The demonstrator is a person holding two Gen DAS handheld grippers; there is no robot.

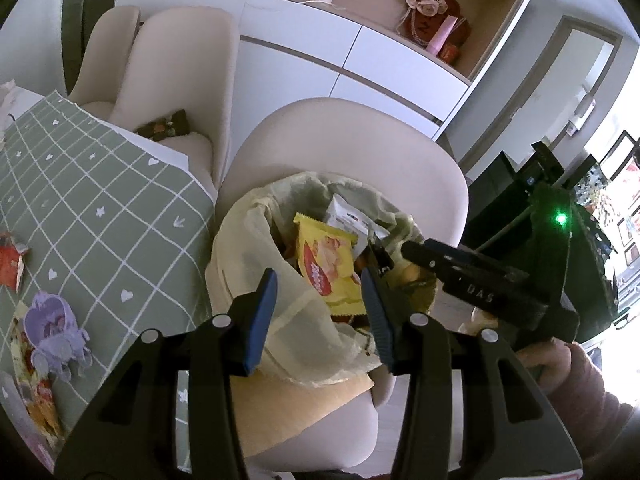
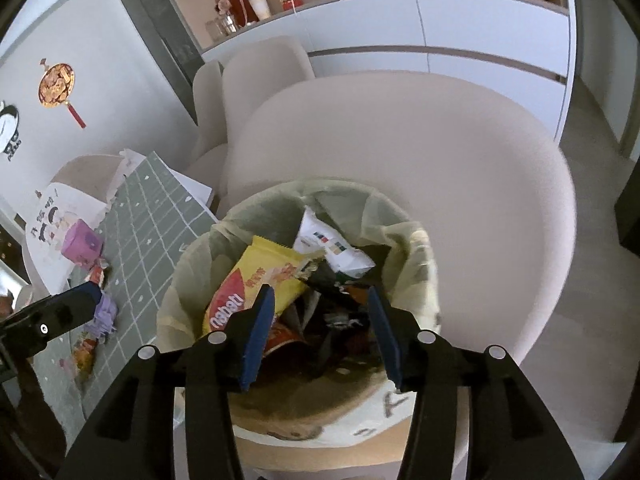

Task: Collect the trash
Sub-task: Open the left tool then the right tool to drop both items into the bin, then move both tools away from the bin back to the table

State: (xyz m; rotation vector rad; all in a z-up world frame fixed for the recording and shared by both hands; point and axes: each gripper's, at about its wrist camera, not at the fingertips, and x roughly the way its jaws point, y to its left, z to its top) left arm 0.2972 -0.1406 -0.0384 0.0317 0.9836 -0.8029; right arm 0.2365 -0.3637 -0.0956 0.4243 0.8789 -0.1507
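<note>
Blue-padded fingers of the right gripper (image 2: 322, 330) stand apart over the trash bin (image 2: 424, 240), with nothing between them. That bin, lined with a pale yellow bag (image 2: 188, 276), sits on the seat of a cream chair (image 2: 460, 168) and holds a yellow snack wrapper (image 2: 256, 280), a white packet (image 2: 328, 246) and darker scraps below.

From the left wrist, the left gripper (image 1: 320, 312) hangs over the same bin's near edge, its jaws parted and pressing on nothing; the yellow wrapper shows in the gap beyond them. A sleeved hand (image 1: 552, 364) carries the right gripper at the bin's right side.

On the green checked tablecloth (image 1: 100, 208) beside the chair lie a purple wrapper (image 1: 54, 332), a red wrapper (image 1: 10, 262) and a colourful packet (image 1: 36, 404).
</note>
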